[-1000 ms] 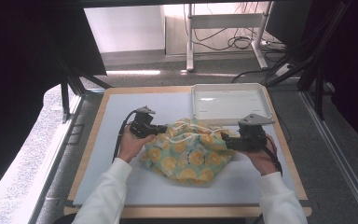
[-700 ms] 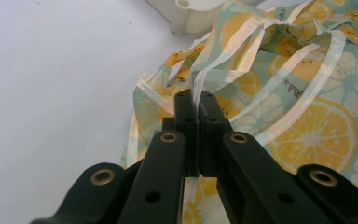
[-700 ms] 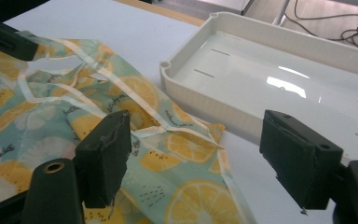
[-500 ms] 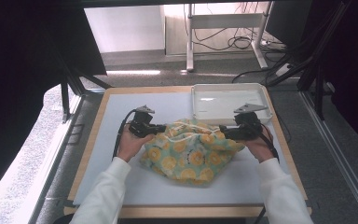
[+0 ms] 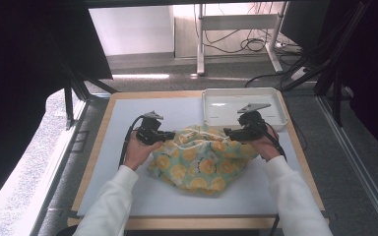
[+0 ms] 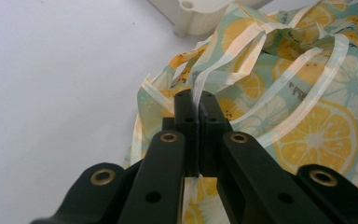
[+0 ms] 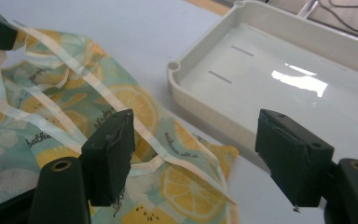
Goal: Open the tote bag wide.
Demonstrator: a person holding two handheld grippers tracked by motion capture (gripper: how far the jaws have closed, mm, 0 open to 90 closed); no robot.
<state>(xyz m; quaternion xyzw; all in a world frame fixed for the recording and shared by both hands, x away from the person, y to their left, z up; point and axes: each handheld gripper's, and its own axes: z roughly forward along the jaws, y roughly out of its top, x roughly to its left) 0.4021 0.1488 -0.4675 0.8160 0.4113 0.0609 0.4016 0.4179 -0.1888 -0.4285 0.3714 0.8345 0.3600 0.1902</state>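
A crumpled cloth bag (image 5: 197, 162) printed with lemon slices on pale green, with white trim and ties, lies mid-table. My left gripper (image 5: 170, 136) sits at its left edge. In the left gripper view the gripper (image 6: 196, 100) is shut on a white-trimmed fold of the bag (image 6: 307, 116). My right gripper (image 5: 229, 132) hovers at the bag's far right edge, just in front of the white tray (image 5: 211, 98). Its jaws (image 7: 198, 135) stand open and have just been closing a little, with nothing pinched. The bag's corner (image 7: 186, 182) and the tray's rim (image 7: 200, 100) lie below them.
The tray, shallow and with nothing in it, stands at the table's far right. A pale mat (image 5: 128, 196) covers the table inside a wooden border (image 5: 98, 147). Beyond the table are a floor, a stand's legs and cables (image 5: 246, 44).
My right gripper has moved away from me along the bag's right side toward the tray's front edge. The left gripper has kept still, holding the bag's edge.
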